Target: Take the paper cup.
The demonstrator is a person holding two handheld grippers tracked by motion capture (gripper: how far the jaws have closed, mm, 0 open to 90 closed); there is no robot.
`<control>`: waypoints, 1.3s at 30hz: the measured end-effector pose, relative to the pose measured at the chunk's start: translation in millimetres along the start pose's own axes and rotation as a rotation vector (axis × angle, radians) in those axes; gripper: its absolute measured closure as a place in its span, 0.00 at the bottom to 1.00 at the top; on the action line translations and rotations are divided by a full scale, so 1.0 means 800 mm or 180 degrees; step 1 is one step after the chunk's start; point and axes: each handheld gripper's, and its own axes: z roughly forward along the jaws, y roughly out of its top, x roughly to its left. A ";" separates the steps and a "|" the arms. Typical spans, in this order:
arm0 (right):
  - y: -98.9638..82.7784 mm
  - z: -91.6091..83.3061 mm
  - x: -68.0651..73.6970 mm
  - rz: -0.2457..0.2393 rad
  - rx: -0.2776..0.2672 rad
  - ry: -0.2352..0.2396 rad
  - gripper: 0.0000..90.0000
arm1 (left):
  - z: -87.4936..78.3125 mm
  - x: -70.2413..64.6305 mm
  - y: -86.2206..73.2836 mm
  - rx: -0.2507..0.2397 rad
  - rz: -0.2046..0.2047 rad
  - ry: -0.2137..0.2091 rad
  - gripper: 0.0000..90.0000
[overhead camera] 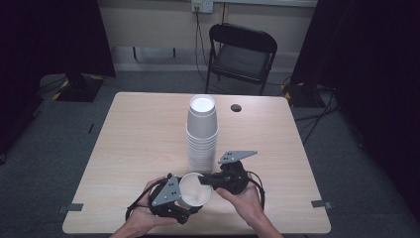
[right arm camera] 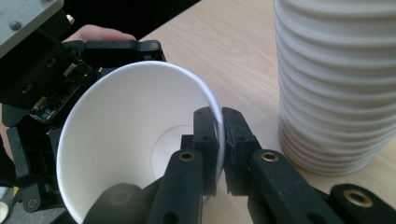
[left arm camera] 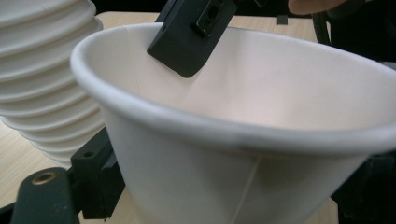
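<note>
I see right tongs (right arm camera: 219, 140) pinched on paper cup (right arm camera: 135, 140) rim — left tongs (overhead camera: 185, 201) clamp its body; cup stack (overhead camera: 202, 134) just beyond both, on tabletop (overhead camera: 133, 139).

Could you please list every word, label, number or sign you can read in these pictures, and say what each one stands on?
None can be read.
The single cup and the cup stack are plain white.
The circuit board on the left claw carries marks too small to read.
</note>
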 end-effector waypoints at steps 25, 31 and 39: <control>0.004 -0.021 -0.005 -0.0009 -0.0297 0.0106 0.73 | -0.015 0.017 -0.008 -0.0220 -0.0324 -0.0004 0.17; 0.006 -0.030 -0.008 -0.0003 -0.0374 0.0072 0.68 | -0.020 0.022 -0.009 -0.0246 -0.0362 0.0011 0.17; 0.004 -0.039 -0.015 -0.0070 -0.0409 -0.0048 0.62 | -0.029 0.028 -0.010 -0.0333 -0.0467 0.0079 0.17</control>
